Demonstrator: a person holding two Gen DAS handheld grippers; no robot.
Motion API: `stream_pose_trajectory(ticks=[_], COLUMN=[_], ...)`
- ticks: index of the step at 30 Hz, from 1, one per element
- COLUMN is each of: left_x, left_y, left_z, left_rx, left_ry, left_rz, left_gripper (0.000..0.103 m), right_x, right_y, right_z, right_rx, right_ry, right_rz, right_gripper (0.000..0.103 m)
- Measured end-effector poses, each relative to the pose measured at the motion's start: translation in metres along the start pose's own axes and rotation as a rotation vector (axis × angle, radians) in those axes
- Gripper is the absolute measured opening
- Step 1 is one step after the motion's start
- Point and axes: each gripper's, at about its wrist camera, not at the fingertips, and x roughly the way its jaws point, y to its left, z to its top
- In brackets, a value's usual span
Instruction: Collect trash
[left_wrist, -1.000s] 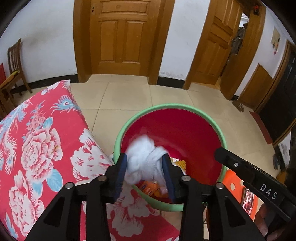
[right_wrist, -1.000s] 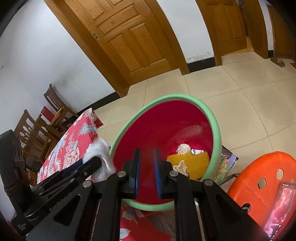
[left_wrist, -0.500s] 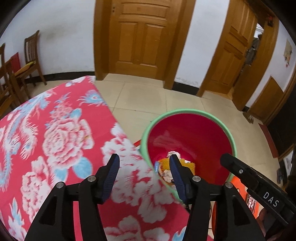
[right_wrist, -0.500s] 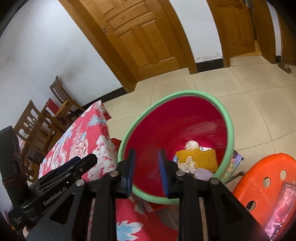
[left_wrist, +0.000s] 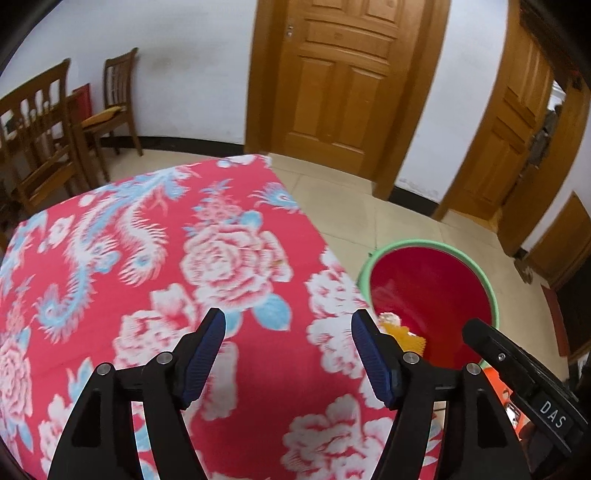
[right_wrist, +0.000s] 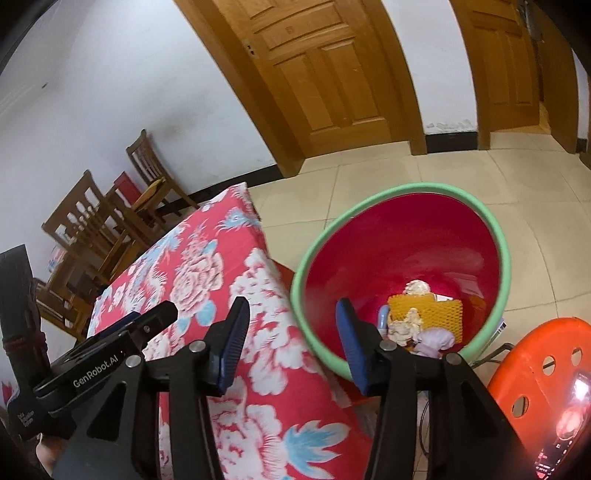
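A red bucket with a green rim (right_wrist: 491, 229) stands on the floor beside the table; it also shows in the left wrist view (left_wrist: 491, 291). Inside lie yellow foam netting (right_wrist: 424, 310), crumpled tissue (right_wrist: 404, 325) and a pale wad (right_wrist: 434, 339). My left gripper (left_wrist: 288, 332) is open and empty above the red floral tablecloth (left_wrist: 147, 258). My right gripper (right_wrist: 291, 321) is open and empty over the table's edge next to the bucket. The left gripper's body shows in the right wrist view (right_wrist: 129, 332).
An orange plastic stool (right_wrist: 543, 373) with a lit phone (right_wrist: 569, 417) on it stands at the right. Wooden chairs (left_wrist: 44, 140) stand by the far wall at the left. Wooden doors (left_wrist: 332, 81) line the back wall. The floor is beige tile.
My left gripper dropped the white tissue wad into the bucket, opened wide and swung left over the table. My right gripper opened from nearly shut and drew back a little.
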Motion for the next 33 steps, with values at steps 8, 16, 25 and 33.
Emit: stream_pose_trajectory(ticks=[8, 16, 25, 33], left_x=[-0.022, -0.042, -0.056, -0.066], left_y=[0.025, 0.047, 0.062, 0.068], left_z=[-0.009, -0.017, -0.024, -0.026], left_rx=[-0.04, -0.083, -0.116, -0.126], left_ry=[-0.027, -0.054, -0.072, -0.095], left_rz=[0.07, 0.123, 0.16, 0.166], left_gripper=[0.074, 0.074, 0.074, 0.074], right_x=[-0.005, -0.011, -0.016, -0.017], right_y=[0.024, 0.045, 0.06, 0.065], right_z=[-0.009, -0.018, -0.024, -0.027], right_rx=[-0.053, -0.105, -0.133, -0.145], right_ry=[0.004, 0.006, 0.005, 0.004], right_rz=[0.023, 0.027, 0.031, 0.031], right_gripper=[0.07, 0.075, 0.075, 0.075])
